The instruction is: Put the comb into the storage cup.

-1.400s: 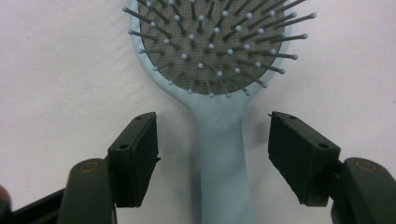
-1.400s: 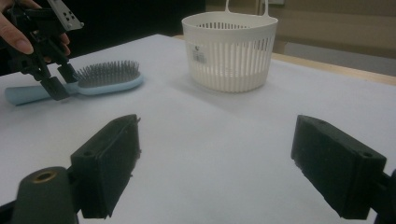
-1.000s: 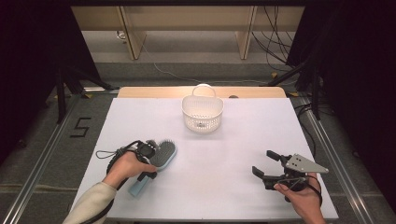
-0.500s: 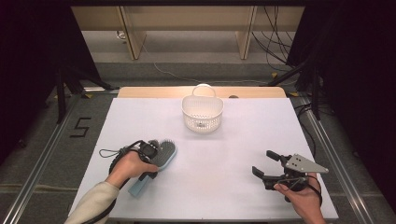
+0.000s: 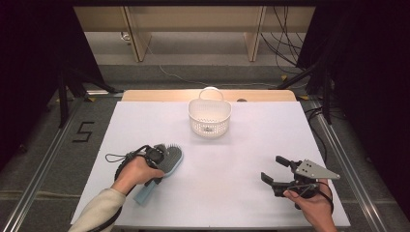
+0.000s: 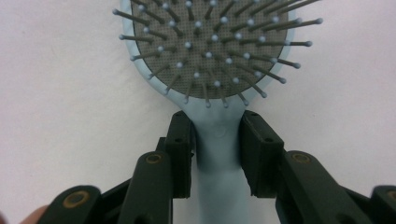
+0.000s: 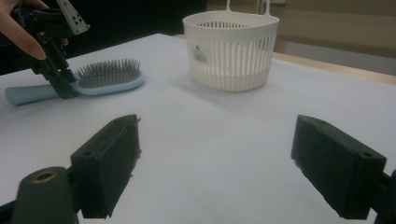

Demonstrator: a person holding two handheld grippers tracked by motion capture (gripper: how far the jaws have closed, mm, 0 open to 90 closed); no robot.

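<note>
pale blue plastic forms the hairbrush (image 6: 219, 154), which is laid bristles-up on the white table (image 5: 232, 193) at the near left, its grey bristle pad turned towards the far side and its handle towards the person. the neck of the handle, just below the bristle pad, is straddled by the left gripper (image 6: 215, 144); its jaws have just been closing, and in the left gripper view the two black pads (image 6: 180, 154) are seen close against either side of the handle, with a thin gap on each side, so a firm hold cannot be told. in the high view the left gripper (image 5: 157, 157) is held from above by the left hand (image 5: 138, 169), a cable looped beside it. the right gripper (image 5: 278, 174) is held just above the near right of the table, well apart from the brush, with its jaws spread wide and nothing between them; in the right gripper view bare table is seen between its pads (image 7: 109, 163). a white slotted basket (image 5: 209, 118) with a handle is stood upright near the far edge, in the middle.
</note>
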